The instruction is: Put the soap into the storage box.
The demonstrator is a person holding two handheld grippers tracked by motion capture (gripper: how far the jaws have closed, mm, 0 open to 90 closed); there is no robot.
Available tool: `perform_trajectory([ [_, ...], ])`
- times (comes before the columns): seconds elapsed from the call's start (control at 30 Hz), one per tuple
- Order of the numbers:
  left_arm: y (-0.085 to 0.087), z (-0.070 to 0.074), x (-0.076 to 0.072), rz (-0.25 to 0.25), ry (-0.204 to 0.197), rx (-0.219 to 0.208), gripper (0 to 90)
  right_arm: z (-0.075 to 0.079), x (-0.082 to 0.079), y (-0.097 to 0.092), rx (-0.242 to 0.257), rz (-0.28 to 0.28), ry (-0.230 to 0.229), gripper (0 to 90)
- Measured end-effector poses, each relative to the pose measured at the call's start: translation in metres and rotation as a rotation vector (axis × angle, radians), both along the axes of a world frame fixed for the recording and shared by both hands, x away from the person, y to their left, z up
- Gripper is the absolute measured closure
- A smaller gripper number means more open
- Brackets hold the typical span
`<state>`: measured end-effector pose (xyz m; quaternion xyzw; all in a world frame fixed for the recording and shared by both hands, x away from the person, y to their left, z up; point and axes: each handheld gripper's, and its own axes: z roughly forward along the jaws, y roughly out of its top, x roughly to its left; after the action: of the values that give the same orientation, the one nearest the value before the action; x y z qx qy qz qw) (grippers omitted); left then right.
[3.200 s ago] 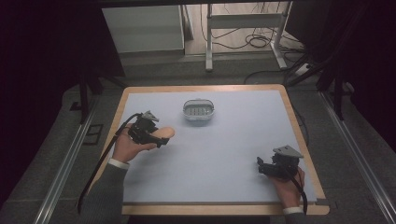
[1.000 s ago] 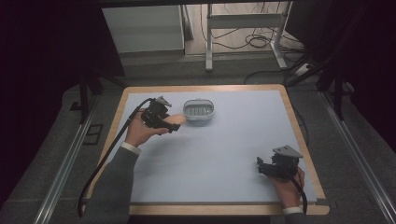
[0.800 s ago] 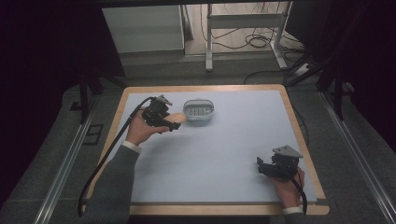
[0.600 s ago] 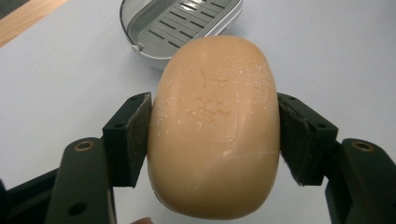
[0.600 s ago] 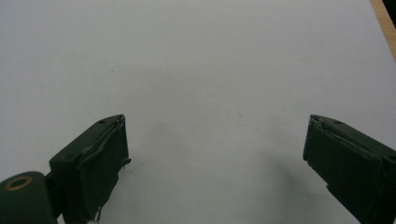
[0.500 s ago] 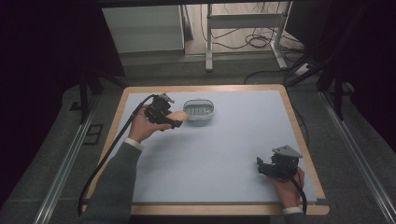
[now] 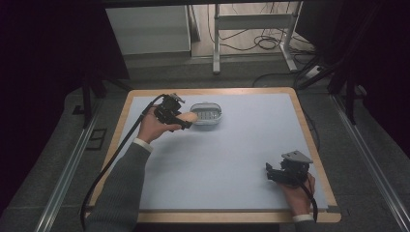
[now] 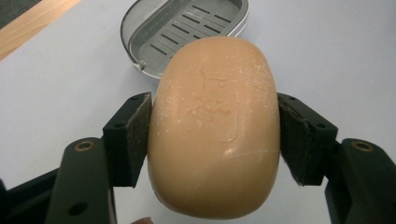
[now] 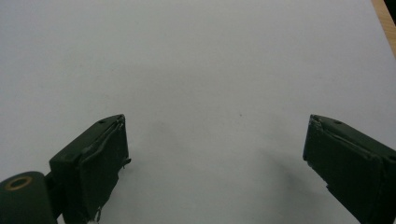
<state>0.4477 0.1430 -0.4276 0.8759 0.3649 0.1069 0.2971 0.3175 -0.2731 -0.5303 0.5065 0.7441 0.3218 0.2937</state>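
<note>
**Soap bar held at the near rim of the dish**

On the pale blue table (image 7: 227,159) with its light wooden edge, the work sits in the far left part of the surface. The person's left hand (image 7: 151,126) reaches forward there, and the left gripper (image 7: 185,121) pinches a tan, rounded oval bar of soap (image 8: 215,126) across its narrow width, both black pads pressed flat against its sides. The bar's long axis runs along the gripper's own line, pointing straight ahead toward the grey oval plastic soap dish (image 8: 184,28) with a slotted floor. Seen from the left gripper view, the dish lies just beyond the bar's far end and a little to its left, its hollow open and unfilled. From above, the soap (image 7: 187,117) hangs at the dish's (image 7: 207,115) left rim, not yet over the slots. So the coming move looks like a short carry forward over the hollow, then a lowering.

Well apart, at the near right of the table, the right gripper (image 7: 273,175) rests with its jaws spread wide over bare surface, holding nothing; the left hand is far nearer the dish.
</note>
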Motion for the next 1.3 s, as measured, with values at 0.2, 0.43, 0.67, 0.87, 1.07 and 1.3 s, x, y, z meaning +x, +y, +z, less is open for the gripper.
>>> perform_trajectory([
  [0.2,-0.007,-0.001,0.008,-0.008,0.001,0.006,33.0,0.000,0.000,0.000,-0.003,0.000,0.001,6.6],
  [0.43,-0.012,-0.002,0.014,-0.023,0.008,0.015,33.0,0.000,0.000,0.000,-0.001,0.000,-0.001,6.6],
  [0.67,-0.017,-0.005,0.020,-0.026,0.012,0.016,33.1,0.000,0.000,0.001,-0.010,0.002,-0.003,6.6],
  [0.87,-0.023,-0.005,0.027,-0.032,0.016,0.026,33.1,0.000,0.000,0.001,-0.009,0.002,-0.002,6.6],
  [1.07,-0.028,-0.005,0.033,-0.041,0.017,0.032,33.2,0.000,0.000,0.001,-0.008,0.001,-0.002,6.6],
  [1.3,-0.034,-0.007,0.039,-0.047,0.021,0.036,33.2,0.000,0.000,0.001,-0.010,0.003,-0.003,6.6],
])
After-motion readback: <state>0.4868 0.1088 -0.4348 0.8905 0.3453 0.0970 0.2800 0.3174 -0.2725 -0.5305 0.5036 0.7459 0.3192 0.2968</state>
